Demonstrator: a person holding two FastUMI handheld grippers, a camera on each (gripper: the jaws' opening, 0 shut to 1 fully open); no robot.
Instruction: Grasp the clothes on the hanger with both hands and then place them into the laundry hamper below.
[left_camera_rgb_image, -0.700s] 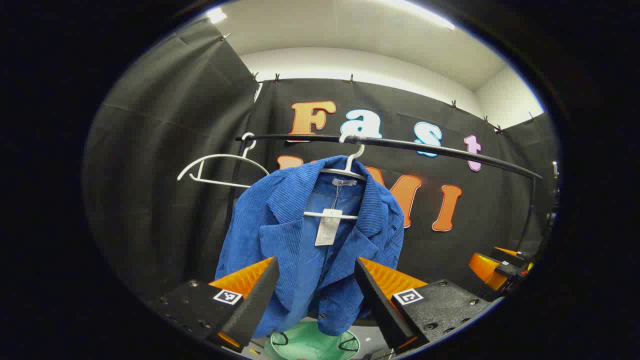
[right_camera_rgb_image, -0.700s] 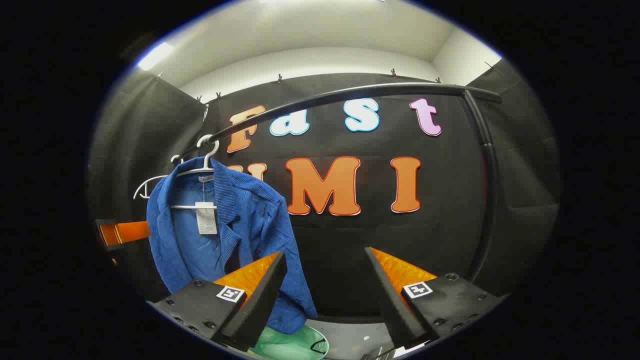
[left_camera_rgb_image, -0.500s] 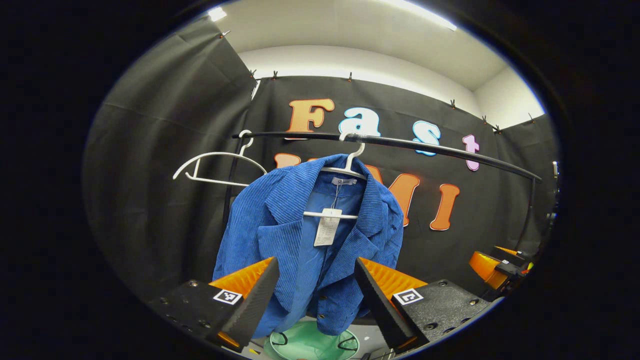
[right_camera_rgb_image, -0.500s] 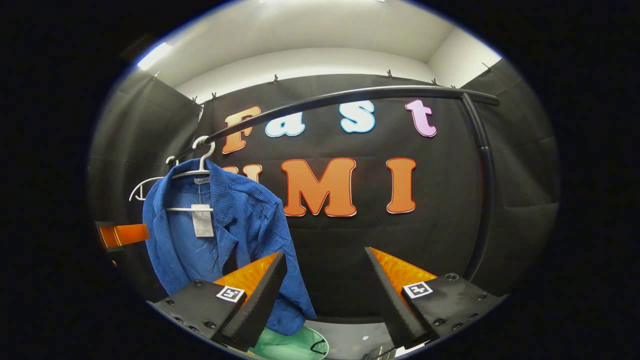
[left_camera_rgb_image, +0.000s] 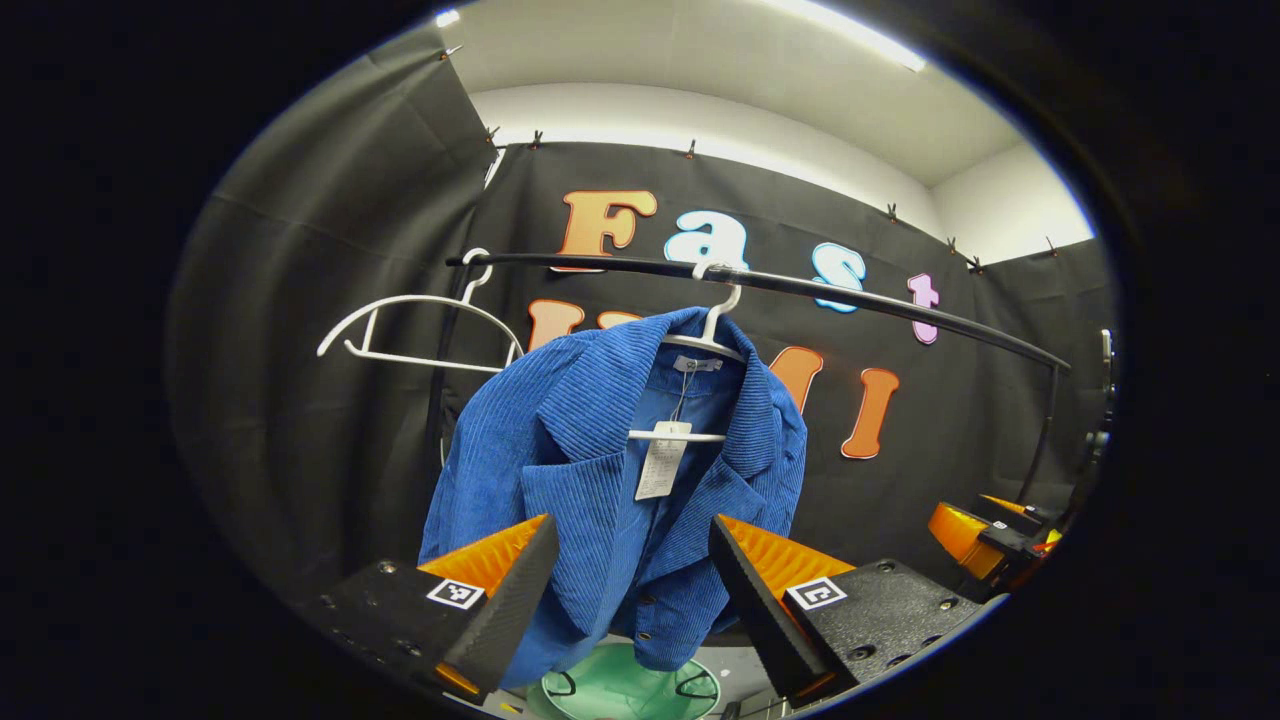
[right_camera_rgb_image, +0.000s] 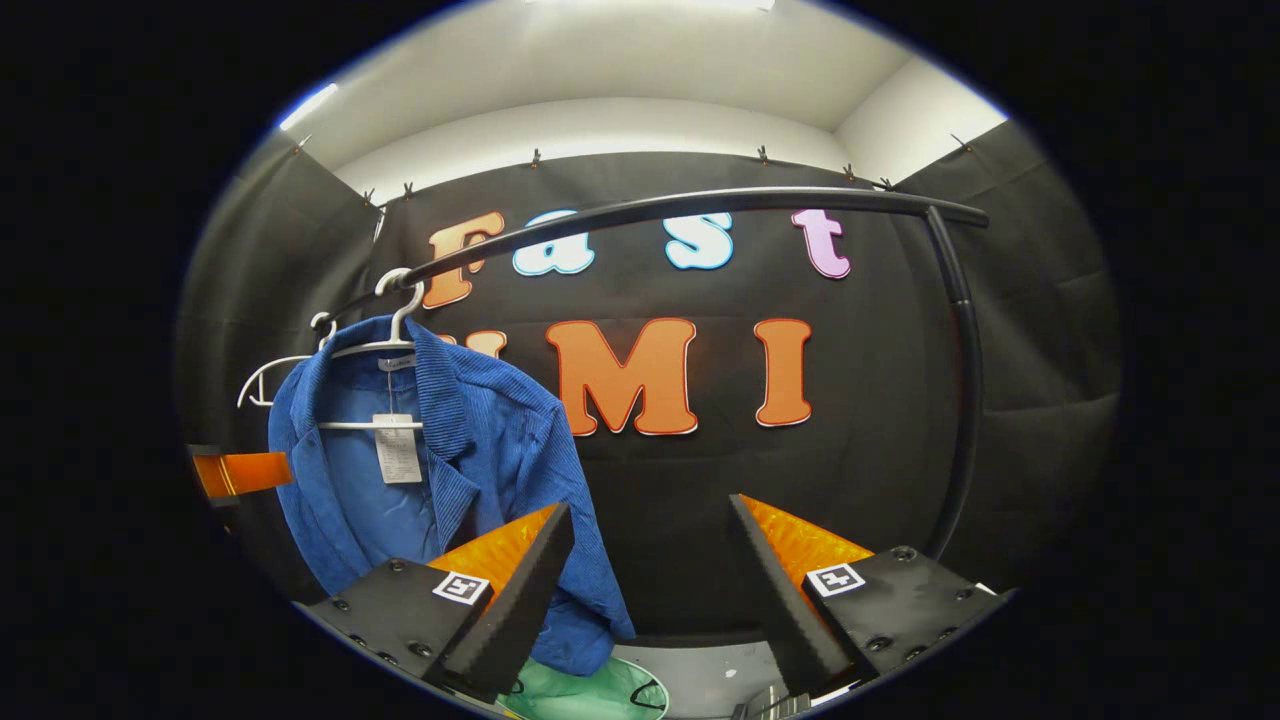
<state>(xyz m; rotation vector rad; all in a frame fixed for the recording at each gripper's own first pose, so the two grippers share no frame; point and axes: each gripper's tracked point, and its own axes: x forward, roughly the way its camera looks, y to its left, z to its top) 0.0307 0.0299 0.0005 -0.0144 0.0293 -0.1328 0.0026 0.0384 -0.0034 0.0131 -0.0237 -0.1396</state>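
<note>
The blue corduroy jacket (left_camera_rgb_image: 610, 480) hangs from a white hanger (left_camera_rgb_image: 700, 345) whose hook sits over the black rail (left_camera_rgb_image: 800, 290); this keeps the garment spread, with both lapels and shoulders exposed for a two-sided grasp. A paper tag (left_camera_rgb_image: 660, 465) dangles at the collar opening. A second, bare hanger (left_camera_rgb_image: 415, 330) sits farther along the same rail. The green laundry hamper (left_camera_rgb_image: 630, 690) stands directly beneath the jacket hem, so a released garment should drop straight in.

The left claw (left_camera_rgb_image: 625, 585) is spread wide and holds nothing. It faces the jacket front square on, the fabric framed between its fingers, apparently aligned for a grasp at the lower front panel.

The right claw (right_camera_rgb_image: 650, 585) is likewise wide apart and empty. It points toward the booth wall, with the jacket (right_camera_rgb_image: 440, 480) off to its left side; only one finger (right_camera_rgb_image: 520, 585) overlaps the sleeve edge in the picture. Judged from this, the right claw needs to swing toward the garment before both can close
</note>
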